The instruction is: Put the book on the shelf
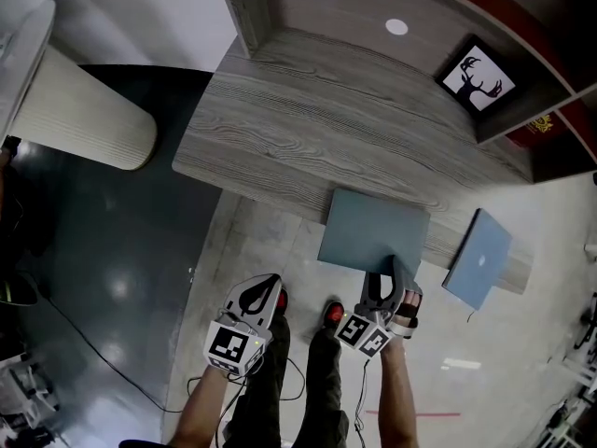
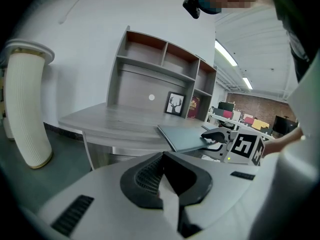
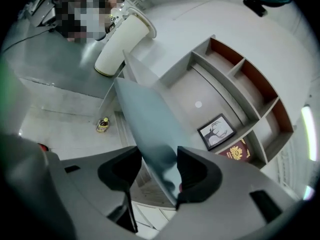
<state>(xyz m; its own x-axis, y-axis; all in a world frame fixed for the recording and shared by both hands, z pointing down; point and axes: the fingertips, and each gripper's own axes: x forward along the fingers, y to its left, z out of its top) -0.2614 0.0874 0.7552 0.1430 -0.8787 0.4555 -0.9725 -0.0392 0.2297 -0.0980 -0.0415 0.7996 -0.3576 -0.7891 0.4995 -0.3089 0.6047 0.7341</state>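
A thin grey-blue book (image 1: 373, 231) lies flat at the front edge of the grey wooden desk (image 1: 308, 129), overhanging it a little. My right gripper (image 1: 390, 273) reaches in from below the desk's edge, its jaws astride the book's near edge. In the right gripper view the book (image 3: 145, 119) runs up between the jaws of the right gripper (image 3: 159, 171), close against one of them, with no firm squeeze visible. My left gripper (image 1: 264, 292) hangs over the floor left of the book, shut and empty (image 2: 162, 171). The shelf unit (image 2: 160, 59) stands at the back of the desk.
A framed deer picture (image 1: 476, 77) leans at the back right of the desk, beside a red book (image 1: 541, 124) in a shelf compartment. A pale blue flat item (image 1: 478, 259) stands at the desk's right end. A white ribbed column (image 1: 84, 115) is on the left. A small bottle (image 3: 103, 125) sits on the floor.
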